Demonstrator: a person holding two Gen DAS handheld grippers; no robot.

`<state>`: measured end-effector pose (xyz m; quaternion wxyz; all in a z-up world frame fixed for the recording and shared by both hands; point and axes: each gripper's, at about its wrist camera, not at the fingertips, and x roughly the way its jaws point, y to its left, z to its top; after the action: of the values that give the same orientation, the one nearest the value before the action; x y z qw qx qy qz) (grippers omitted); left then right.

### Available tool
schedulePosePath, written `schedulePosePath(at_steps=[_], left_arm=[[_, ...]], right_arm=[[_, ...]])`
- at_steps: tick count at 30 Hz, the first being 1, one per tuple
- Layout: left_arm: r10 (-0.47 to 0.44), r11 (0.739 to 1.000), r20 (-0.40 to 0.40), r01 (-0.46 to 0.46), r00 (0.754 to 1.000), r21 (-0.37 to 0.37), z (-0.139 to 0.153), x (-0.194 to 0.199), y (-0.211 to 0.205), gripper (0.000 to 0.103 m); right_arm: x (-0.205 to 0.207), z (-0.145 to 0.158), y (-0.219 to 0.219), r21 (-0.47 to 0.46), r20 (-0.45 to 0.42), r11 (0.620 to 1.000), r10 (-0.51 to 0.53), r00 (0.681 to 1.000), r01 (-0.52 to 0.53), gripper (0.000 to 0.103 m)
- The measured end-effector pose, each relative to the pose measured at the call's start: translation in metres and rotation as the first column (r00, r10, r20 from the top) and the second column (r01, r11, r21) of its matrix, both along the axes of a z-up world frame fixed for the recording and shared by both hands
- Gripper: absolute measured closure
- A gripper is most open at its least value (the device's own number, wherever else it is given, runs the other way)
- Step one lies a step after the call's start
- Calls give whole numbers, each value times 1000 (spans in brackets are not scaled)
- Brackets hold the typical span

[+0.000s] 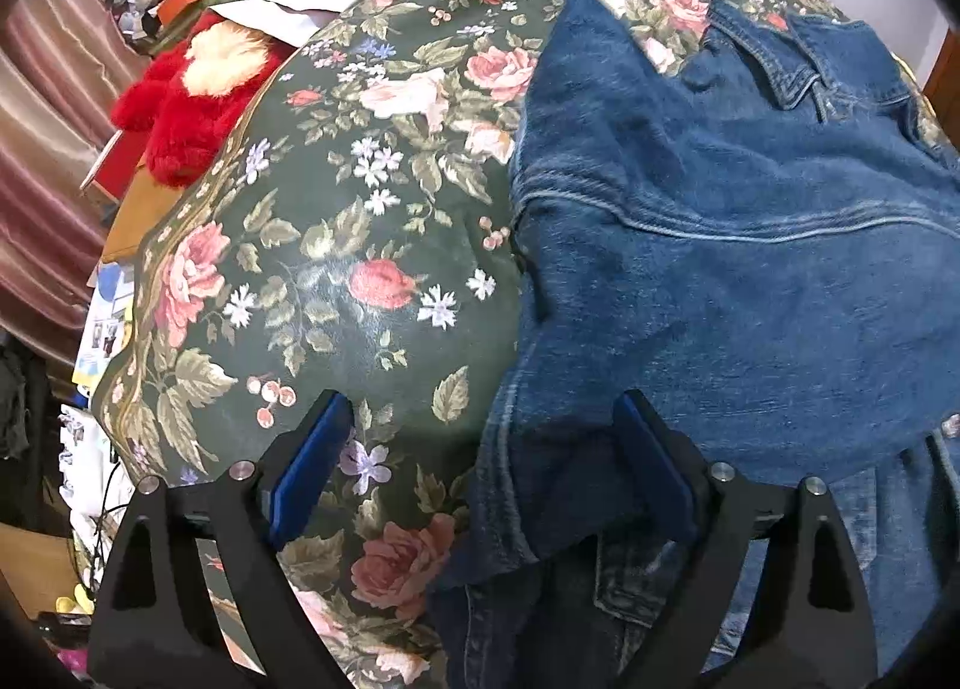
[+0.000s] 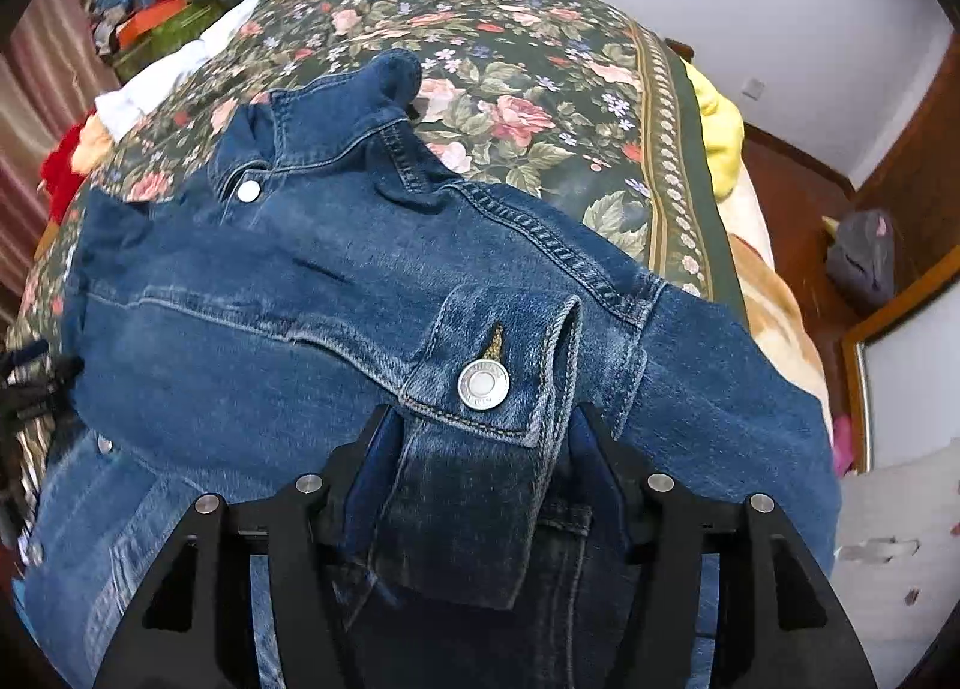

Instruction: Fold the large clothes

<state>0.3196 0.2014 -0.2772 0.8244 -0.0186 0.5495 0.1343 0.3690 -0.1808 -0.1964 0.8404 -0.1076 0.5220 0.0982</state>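
So the denim jacket [image 2: 360, 281] is lying back-side up on the bed, on top of that dark floral bedspread [image 1: 336, 245], collar [image 2: 336, 131] pointing toward the far end. Looks like the sleeves are the step in hand.

The right gripper [image 2: 480, 437] has the sleeve cuff [image 2: 480, 419], the one with the big metal snap button [image 2: 483, 384], sitting between its fingers. The cuff is laid across the back panel of the jacket, so I'd say that sleeve is already folded in. The fingers stand a bit apart on either side of the cuff and don't seem to be squeezing it, so I read that as let go, not gripping.

The left gripper [image 1: 486, 437] is spread wide, hovering at the jacket's left edge. One finger is over the bare bedspread, the other over the denim, with a folded flap of fabric, likely the other sleeve, lying between them. Nothing is pinched there as far as I can tell.

Progress guess: maybe halfway. Sleeves seem tucked onto the back, but the body is still full length, hem end bunched up near the cameras, and the collar is standing up a bit lumpy. Still left: fold the body over on itself and flatten it out.

Side stuff: red plush toy [image 1: 192, 107] and some clutter off the left side of the bed, a yellow blanket [image 2: 717, 131] on the right.
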Motion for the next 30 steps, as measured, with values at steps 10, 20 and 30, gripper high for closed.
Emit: schedulePosePath(at_steps=[10,20,30], left_arm=[[23,992,91,-34,996,119,45,60,34,13],[86,991,57,-91,995,97,9,98,46,13],[25,994,164,-42,986,103,57,75,49,13]], right_arm=[[-6,19,-6,3,62,1000,-22,998,22,29],[-5,0,-15,-45,57,999,-10,998,12,7],[-15,41,-35,98,100,993,-70,993,60,7]])
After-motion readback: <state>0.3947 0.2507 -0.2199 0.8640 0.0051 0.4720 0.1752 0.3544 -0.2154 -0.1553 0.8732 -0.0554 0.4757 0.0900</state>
